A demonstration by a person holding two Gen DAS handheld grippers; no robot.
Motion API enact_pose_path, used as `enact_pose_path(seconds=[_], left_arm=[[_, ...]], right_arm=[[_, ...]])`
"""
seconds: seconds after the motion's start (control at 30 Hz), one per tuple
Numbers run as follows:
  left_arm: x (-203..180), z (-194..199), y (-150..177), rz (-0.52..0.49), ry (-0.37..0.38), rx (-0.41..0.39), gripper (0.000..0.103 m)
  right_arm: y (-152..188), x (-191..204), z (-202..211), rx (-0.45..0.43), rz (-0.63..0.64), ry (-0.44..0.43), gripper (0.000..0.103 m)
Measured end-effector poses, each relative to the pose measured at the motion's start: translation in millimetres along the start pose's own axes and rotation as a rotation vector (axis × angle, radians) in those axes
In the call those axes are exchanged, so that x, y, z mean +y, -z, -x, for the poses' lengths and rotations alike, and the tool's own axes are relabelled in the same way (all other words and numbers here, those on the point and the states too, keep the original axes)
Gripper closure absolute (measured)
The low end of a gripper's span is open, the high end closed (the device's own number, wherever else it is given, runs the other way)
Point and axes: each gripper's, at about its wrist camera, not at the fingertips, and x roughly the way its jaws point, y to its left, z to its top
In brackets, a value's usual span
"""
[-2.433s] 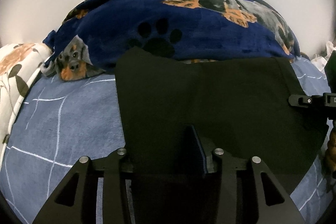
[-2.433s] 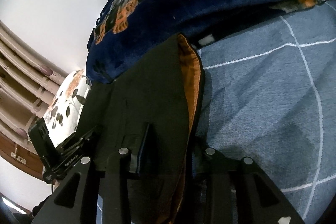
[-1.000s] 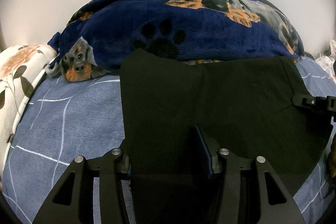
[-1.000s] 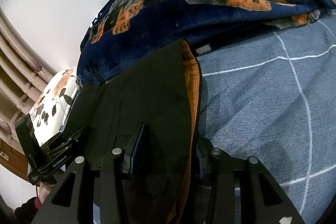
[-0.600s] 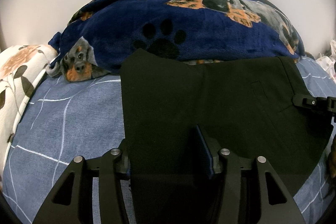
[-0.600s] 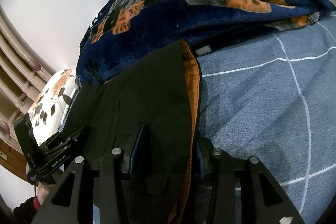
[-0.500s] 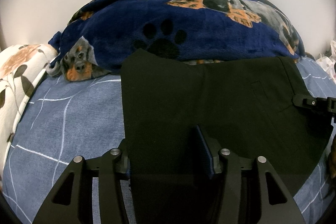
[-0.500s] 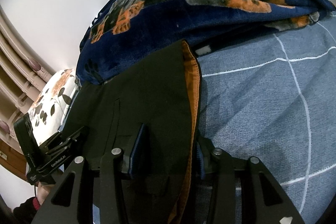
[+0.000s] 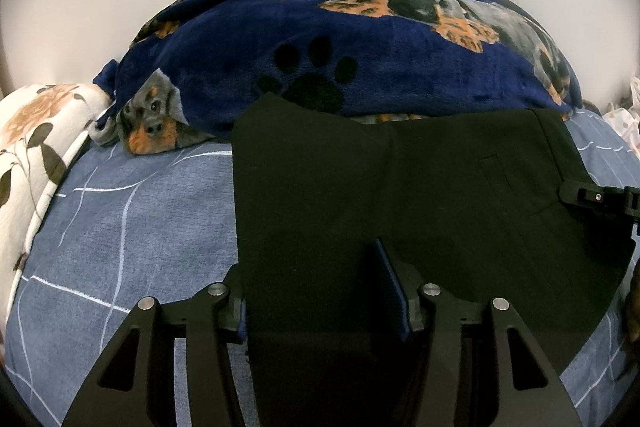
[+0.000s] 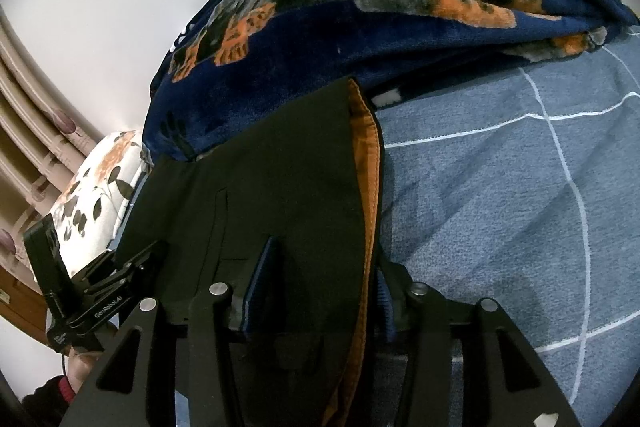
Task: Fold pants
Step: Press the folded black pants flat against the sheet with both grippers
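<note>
The black pants [image 9: 400,195] lie spread on the blue checked bedsheet [image 9: 132,223], their far edge against a dog-print blanket. My left gripper [image 9: 320,291] is shut on the near left part of the pants, fabric draped between its fingers. My right gripper [image 10: 316,287] is shut on the pants [image 10: 280,187] at the waistband, where the orange lining [image 10: 366,163] shows along the right edge. The right gripper's tip shows at the right edge of the left wrist view [image 9: 592,197]. The left gripper shows at lower left in the right wrist view [image 10: 92,291].
A navy dog-print blanket [image 9: 380,59] is heaped behind the pants, against a white wall. A floral pillow [image 9: 36,131] lies at the left, also in the right wrist view [image 10: 96,187]. Bedsheet [image 10: 500,207] extends right of the pants.
Over the last second almost nothing moved. Since 2.4 s ago both grippers drew back slightly with the pants held, so more of the fabric shows flat.
</note>
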Motion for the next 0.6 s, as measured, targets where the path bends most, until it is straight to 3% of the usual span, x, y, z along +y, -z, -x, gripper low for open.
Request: enact_pose_path(seconds=[0.6], left_arm=[[0.7, 0.0, -0.2, 0.001, -0.003, 0.001, 0.048]], right_arm=[[0.1, 1.1, -0.7, -0.002, 0.007, 0.01, 0.058]])
